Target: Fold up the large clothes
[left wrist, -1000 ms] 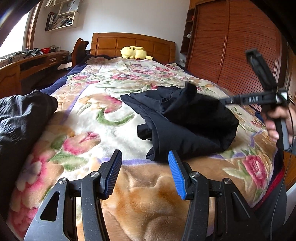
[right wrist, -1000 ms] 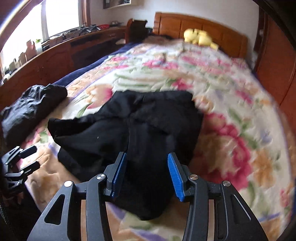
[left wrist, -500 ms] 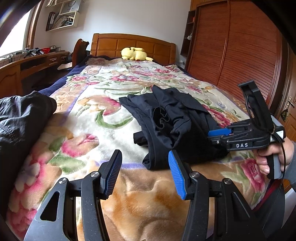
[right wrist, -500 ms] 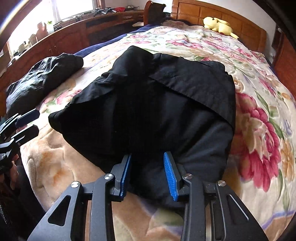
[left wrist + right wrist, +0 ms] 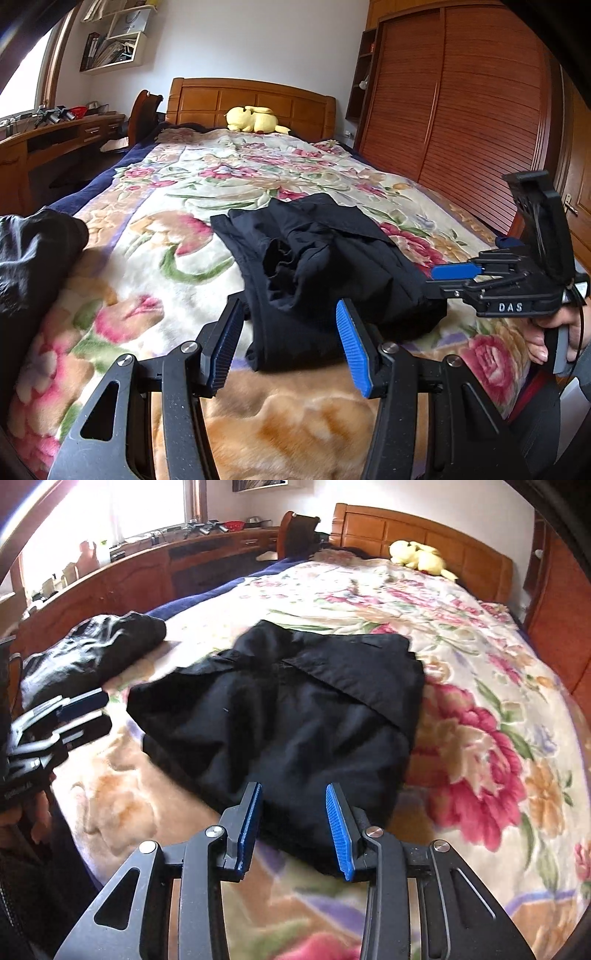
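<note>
Your bed (image 5: pixel 155 280) wears a floral blanket (image 5: pixel 480 709) in pinks, greens and tan. On it, near the foot, you have a crumpled black garment (image 5: pixel 295 716). A second dark garment (image 5: pixel 88 657) lies bunched at the bed's left edge, and a yellow plush toy (image 5: pixel 255 120) rests against the wooden headboard (image 5: pixel 207 99).

Both wrist cameras look low from the foot of the floral-blanketed bed (image 5: pixel 177 266) toward its wooden headboard (image 5: pixel 417 535), sharing the nearby crumpled black garment (image 5: pixel 295 709).
</note>
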